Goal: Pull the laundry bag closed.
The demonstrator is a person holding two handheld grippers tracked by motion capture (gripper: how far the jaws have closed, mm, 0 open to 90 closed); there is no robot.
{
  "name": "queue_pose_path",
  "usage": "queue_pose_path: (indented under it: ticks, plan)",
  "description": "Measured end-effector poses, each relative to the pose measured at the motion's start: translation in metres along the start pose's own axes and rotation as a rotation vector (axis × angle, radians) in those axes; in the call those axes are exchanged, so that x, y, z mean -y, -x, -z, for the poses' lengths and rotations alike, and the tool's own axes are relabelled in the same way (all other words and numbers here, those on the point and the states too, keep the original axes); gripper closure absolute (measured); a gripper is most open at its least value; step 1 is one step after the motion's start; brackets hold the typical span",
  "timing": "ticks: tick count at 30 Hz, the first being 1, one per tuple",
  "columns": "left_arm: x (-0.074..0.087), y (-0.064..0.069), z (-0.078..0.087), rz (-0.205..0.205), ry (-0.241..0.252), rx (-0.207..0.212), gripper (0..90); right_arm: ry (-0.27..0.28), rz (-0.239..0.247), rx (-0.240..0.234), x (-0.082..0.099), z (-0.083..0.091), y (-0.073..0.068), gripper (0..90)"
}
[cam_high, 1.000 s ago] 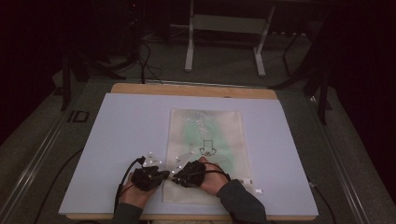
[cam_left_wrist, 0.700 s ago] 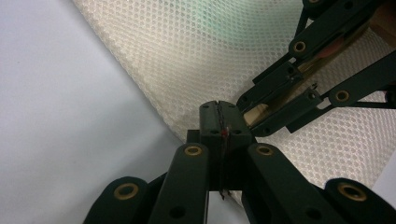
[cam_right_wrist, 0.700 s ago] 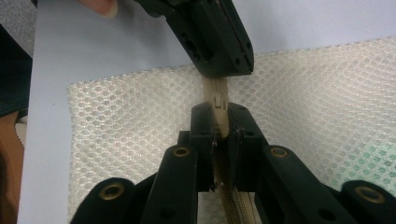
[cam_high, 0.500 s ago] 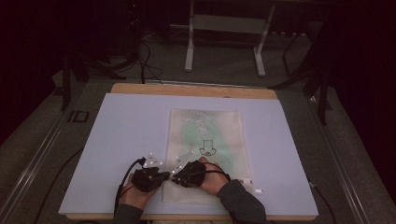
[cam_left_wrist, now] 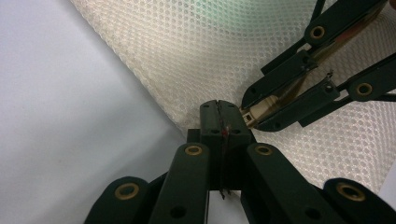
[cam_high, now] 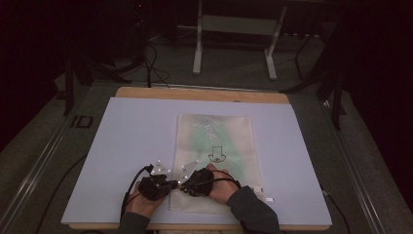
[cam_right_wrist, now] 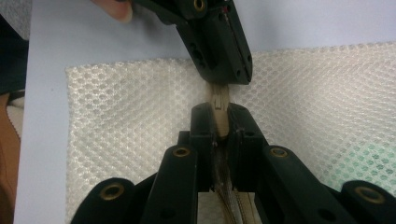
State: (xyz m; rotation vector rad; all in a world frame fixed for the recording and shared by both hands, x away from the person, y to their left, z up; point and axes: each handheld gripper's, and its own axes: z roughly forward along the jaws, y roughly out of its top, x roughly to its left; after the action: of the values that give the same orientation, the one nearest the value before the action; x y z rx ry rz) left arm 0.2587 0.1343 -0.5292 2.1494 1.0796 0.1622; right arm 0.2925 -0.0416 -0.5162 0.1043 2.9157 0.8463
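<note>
Right gripper view shows the right gripper clamped on the mesh bag's zipper pull, left gripper pinched shut alongside; a jerk could slip it free.

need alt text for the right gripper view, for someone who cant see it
The right tool is shut on a beige zipper tab of a white mesh bag lying on a pale table. The left tool, also closed, meets it from above.

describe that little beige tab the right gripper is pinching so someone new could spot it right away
Start at the white mesh bag on the table, then its near edge, where both grippers meet. The beige tab sticks out between the right gripper's black fingers, the one smooth solid piece against netting.
</note>
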Motion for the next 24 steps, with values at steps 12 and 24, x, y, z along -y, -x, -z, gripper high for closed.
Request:
queue_pose_path:
  ticks: [12,24]
  plan:
    - [0.0,0.001,0.0,0.002,-0.004,-0.005,89.6,-0.038,0.033,0.011,0.001,0.005,-0.002,82.4]
    - [0.0,0.001,0.0,0.002,-0.005,-0.005,89.6,-0.058,0.043,0.012,0.007,0.011,-0.001,82.4]
